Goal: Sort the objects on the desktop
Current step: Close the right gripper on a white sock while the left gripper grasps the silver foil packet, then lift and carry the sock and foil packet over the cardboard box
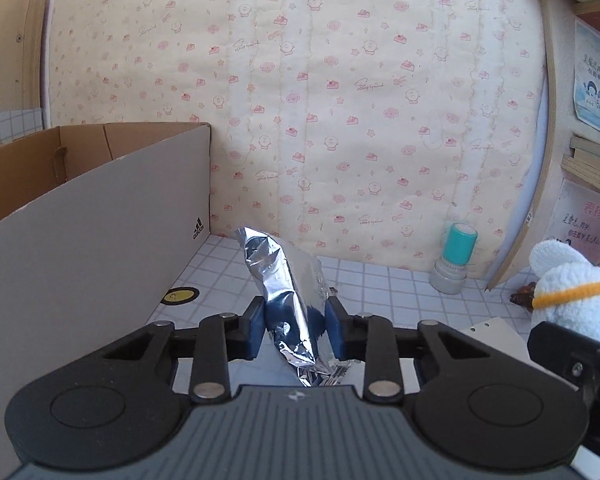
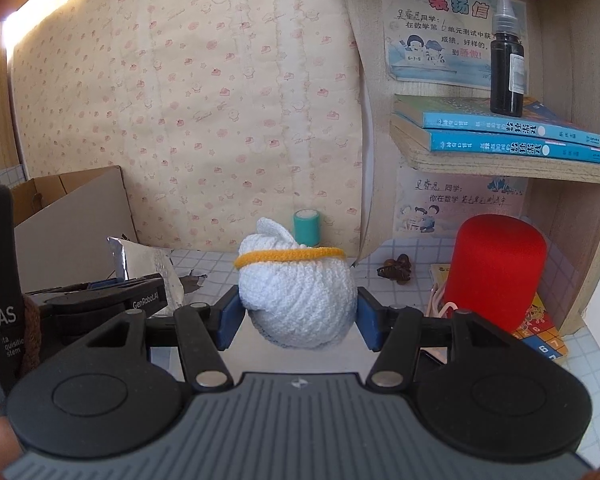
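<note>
Now left gripper (image 1: 296, 326) pinching foil packet (image 1: 288, 292), right gripper (image 2: 298, 320) clasping towel bundle (image 2: 296, 296)

I see bright daylight entering from the upper left in both views, blown out to white glare there. The foil packet (image 1: 290, 292) throws sharp glints. Shadows stay soft. Focus is crisp centrally; fisheye distortion bends the shelf (image 2: 512, 164) and edges.

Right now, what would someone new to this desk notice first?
Probably the crinkled silver foil packet, clamped in the left hand-held gripper beside the open cardboard box. Next, the white knitted bundle with a yellow band, held in the right hand-held gripper, and the bright red cylinder under the shelf.
</note>
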Demonstrator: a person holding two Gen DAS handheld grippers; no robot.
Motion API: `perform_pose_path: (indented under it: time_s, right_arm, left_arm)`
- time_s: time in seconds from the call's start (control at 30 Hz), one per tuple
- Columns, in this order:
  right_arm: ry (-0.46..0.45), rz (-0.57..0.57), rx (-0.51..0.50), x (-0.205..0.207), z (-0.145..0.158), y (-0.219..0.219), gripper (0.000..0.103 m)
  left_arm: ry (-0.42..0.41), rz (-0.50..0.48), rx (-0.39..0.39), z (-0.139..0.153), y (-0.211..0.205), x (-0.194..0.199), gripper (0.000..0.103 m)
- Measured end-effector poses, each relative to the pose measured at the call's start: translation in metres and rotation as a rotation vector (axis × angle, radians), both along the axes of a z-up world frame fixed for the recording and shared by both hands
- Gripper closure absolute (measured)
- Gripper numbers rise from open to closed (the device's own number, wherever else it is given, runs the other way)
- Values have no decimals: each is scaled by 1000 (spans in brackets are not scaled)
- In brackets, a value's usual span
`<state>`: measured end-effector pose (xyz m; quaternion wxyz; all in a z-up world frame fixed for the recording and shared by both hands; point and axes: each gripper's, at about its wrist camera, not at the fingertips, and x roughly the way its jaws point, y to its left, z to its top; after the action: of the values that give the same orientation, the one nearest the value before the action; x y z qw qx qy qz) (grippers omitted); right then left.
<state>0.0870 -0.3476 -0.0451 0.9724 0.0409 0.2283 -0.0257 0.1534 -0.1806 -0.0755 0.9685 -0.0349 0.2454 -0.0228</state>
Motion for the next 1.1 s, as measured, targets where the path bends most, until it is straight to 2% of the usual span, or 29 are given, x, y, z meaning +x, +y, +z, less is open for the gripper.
perform_pose_path:
  time_s: [0.13,0.3,0.57,1.1]
  right_arm:
    - [-4,5,-9,-1,0,3,46]
    - [-9,7,-11,-4,2,5,46]
    - [-24,3,-19,-11,7,8,45]
    - [-76,53,-39,-28,30,34,45]
  left_arm:
    - [-7,-10,-6,5,3,-7,71]
    - [-72,-34,38,13,0,-26,76]
    - [-177,-50,88,22,1,-54,77]
    - [-238,-39,78,63,35,-91,77]
